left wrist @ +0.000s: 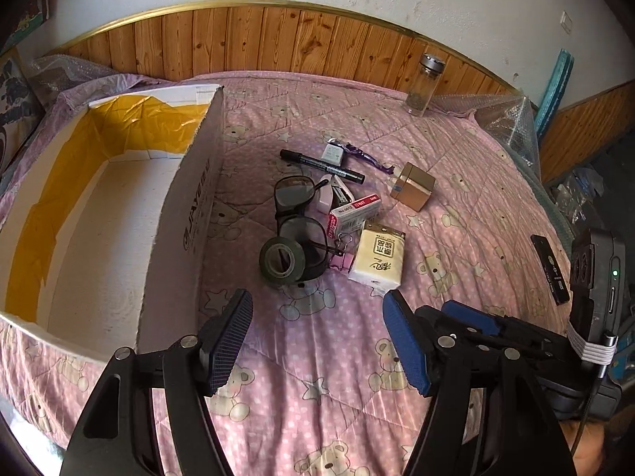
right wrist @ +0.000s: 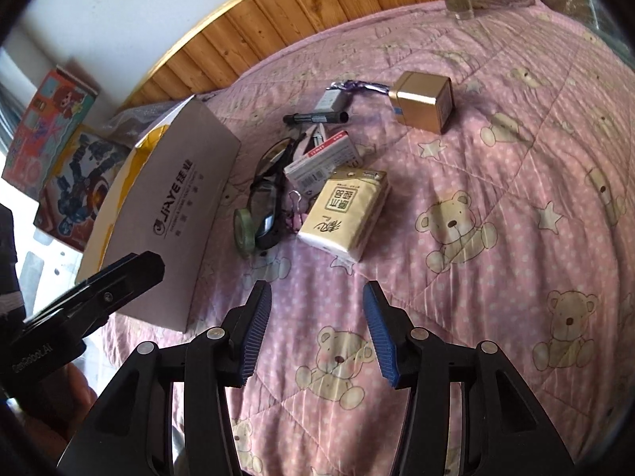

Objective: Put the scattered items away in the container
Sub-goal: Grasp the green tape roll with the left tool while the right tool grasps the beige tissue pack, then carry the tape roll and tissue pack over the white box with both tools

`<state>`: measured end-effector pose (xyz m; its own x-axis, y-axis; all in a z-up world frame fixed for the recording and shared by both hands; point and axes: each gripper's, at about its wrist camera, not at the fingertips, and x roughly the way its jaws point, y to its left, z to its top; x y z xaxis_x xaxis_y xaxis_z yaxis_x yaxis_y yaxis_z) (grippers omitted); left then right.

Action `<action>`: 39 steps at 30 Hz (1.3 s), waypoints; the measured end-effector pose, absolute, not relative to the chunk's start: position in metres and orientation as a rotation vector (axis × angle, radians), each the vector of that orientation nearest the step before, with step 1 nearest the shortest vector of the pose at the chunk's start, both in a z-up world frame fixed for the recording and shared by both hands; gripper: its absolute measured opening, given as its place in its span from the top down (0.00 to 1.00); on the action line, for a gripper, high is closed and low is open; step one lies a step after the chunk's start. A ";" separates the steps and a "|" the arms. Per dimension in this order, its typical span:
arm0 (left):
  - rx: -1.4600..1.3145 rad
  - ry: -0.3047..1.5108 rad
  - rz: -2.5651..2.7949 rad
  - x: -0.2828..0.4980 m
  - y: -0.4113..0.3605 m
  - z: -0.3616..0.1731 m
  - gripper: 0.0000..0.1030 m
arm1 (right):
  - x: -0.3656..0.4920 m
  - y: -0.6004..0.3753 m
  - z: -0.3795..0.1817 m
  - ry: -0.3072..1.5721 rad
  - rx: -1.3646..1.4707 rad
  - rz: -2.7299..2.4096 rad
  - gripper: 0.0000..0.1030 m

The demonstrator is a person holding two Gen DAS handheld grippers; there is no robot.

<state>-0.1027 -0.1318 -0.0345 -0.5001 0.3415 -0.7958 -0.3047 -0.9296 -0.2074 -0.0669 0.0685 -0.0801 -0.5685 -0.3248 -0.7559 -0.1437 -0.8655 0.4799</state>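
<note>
Only the left view shows the box (left wrist: 99,214) interior; both grippers (left wrist: 317,341) (right wrist: 317,329) gape.

Both grippers hang low, empty, jaws spread wide. The left gripper (left wrist: 317,341) points toward 12 o'clock, its 2 fingers (left wrist: 228,339) parted with nothing between them. The right gripper (right wrist: 317,331) sits just beside it at 3 o'clock, aimed the same way, its blue pads (right wrist: 379,331) apart. In the left view its body shows at 4 o'clock.

Pink bear quilt (right wrist: 496,166); wood wall panelling (left wrist: 278,39); toy boxes (right wrist: 59,150) beside bed.
</note>
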 end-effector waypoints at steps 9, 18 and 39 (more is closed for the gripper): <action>-1.414 -0.113 2.457 -0.172 -0.118 -0.087 0.33 | -0.131 0.107 -0.127 -1.013 1.470 -2.467 0.49; -1.476 -0.211 2.437 -0.191 -0.132 -0.124 0.53 | -0.170 0.091 -0.126 -0.860 1.440 -2.434 0.64; -1.584 -0.255 2.307 -0.185 -0.138 -0.121 0.52 | -0.171 0.045 -0.114 -0.748 1.603 -2.248 0.75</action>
